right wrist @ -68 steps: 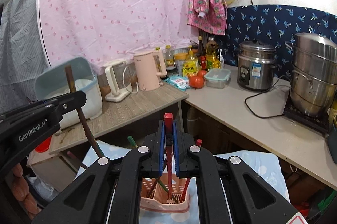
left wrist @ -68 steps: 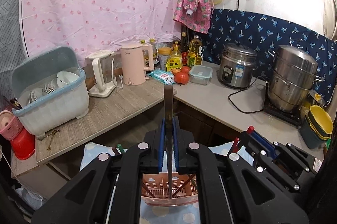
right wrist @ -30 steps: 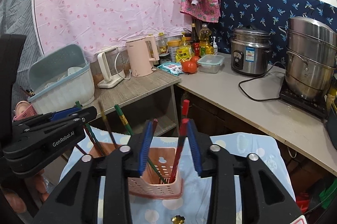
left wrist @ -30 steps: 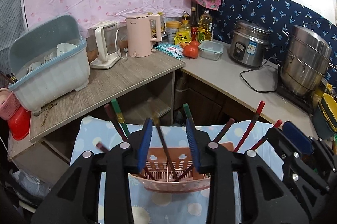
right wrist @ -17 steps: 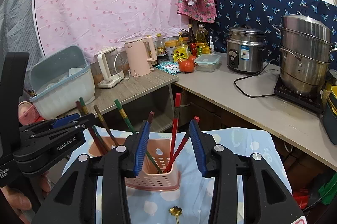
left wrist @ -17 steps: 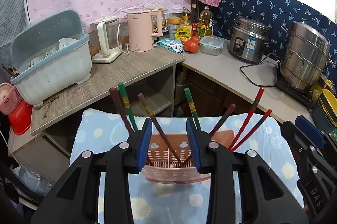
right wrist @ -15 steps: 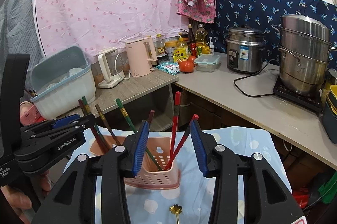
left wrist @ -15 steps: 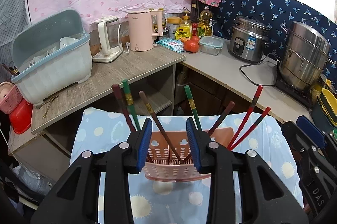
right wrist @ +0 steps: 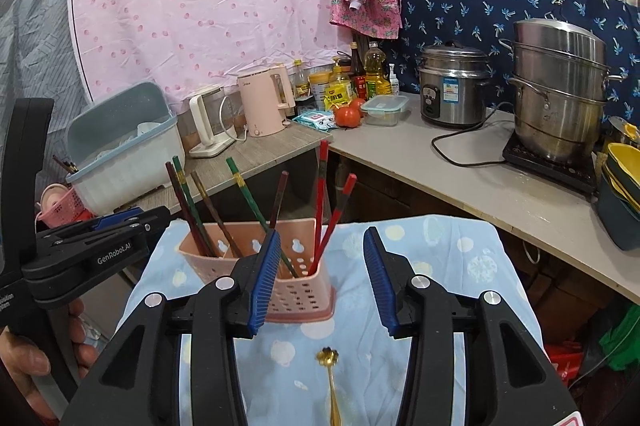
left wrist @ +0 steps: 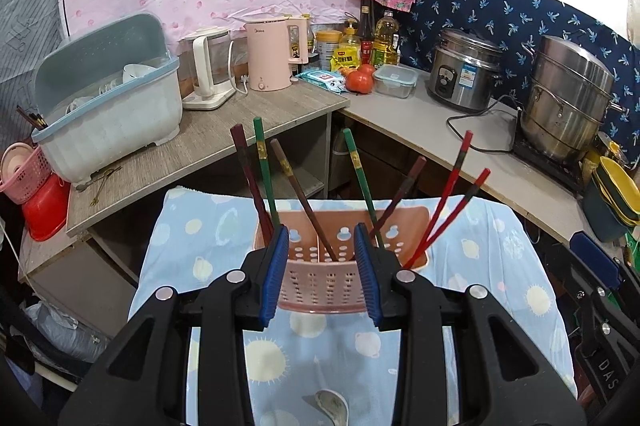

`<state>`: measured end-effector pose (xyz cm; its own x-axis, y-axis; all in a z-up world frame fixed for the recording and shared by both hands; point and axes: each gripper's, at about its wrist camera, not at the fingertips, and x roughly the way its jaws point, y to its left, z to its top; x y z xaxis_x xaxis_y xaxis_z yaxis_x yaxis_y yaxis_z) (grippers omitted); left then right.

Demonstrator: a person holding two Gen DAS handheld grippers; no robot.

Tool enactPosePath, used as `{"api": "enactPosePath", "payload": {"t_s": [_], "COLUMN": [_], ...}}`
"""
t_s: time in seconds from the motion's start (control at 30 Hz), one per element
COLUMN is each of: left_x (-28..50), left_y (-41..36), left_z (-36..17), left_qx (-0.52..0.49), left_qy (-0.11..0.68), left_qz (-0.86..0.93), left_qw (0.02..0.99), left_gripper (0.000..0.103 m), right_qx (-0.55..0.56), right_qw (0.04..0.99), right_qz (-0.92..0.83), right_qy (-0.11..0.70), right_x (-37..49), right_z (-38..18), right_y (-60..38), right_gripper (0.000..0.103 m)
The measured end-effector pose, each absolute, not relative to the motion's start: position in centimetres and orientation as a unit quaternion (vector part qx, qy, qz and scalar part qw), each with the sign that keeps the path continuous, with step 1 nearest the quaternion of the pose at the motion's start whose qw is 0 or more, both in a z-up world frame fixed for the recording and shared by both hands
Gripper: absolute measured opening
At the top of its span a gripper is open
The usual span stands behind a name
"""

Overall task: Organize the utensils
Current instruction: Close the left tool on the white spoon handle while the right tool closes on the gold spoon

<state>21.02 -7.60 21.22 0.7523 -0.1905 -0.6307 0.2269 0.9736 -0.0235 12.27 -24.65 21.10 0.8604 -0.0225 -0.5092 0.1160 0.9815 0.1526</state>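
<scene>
A pink perforated utensil basket (left wrist: pixel 326 282) (right wrist: pixel 298 286) stands on a blue cloth-covered table (left wrist: pixel 208 238) (right wrist: pixel 452 266). Several chopsticks, brown, green and red (left wrist: pixel 452 185) (right wrist: pixel 320 193), stand in it. My left gripper (left wrist: pixel 322 266) is open and empty, just in front of the basket. My right gripper (right wrist: pixel 320 274) is open and empty, above the cloth right of the basket. A gold spoon (right wrist: pixel 330 378) lies on the cloth under the right gripper. A white ceramic spoon (left wrist: pixel 330 404) lies at the near edge in the left wrist view.
A wooden counter (left wrist: pixel 208 141) behind the table holds a blue dish rack (left wrist: pixel 108 97), a glass kettle and a pink kettle (left wrist: pixel 268 53). A grey counter (right wrist: pixel 460 169) at the right holds a rice cooker (right wrist: pixel 452 85), steel steamer pots (right wrist: pixel 560 85), bottles and tomatoes.
Both grippers opened and let their chopsticks go into the basket, then drew back and up from it. The right gripper has opened wider in the last half second.
</scene>
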Motion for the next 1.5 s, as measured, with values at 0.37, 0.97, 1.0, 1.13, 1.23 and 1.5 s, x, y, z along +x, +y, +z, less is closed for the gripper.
{"api": "enactPosePath", "payload": {"t_s": [0.37,0.97,1.0,1.13,1.23,1.5], "left_x": [17.2,13.2,13.0,12.2,11.5,10.5], "left_y": [-7.2,-6.3,-6.4,-6.6,-6.7,-6.8], "left_z": [18.3,9.5,9.0,7.0,5.0,1.5], "left_qx": [0.025,0.036,0.036,0.039,0.04,0.04], "left_qy": [0.362,0.449,0.453,0.472,0.492,0.52], "left_qz": [-0.118,-0.107,-0.108,-0.109,-0.112,-0.113], "left_qw": [0.924,0.886,0.884,0.874,0.863,0.845], "left_gripper": [0.032,0.032,0.032,0.035,0.035,0.04], "right_qx": [0.089,0.089,0.089,0.081,0.079,0.068], "right_qw": [0.952,0.924,0.923,0.919,0.915,0.903], "right_qz": [-0.035,-0.039,-0.038,-0.039,-0.039,-0.035], "right_qy": [0.291,0.369,0.372,0.384,0.394,0.422], "right_x": [8.2,4.6,4.6,4.4,4.7,6.2], "right_z": [18.4,11.0,10.7,9.5,8.4,5.6], "right_y": [-24.5,-24.0,-23.9,-23.5,-23.4,-22.9], "right_gripper": [0.043,0.043,0.043,0.043,0.043,0.042]}}
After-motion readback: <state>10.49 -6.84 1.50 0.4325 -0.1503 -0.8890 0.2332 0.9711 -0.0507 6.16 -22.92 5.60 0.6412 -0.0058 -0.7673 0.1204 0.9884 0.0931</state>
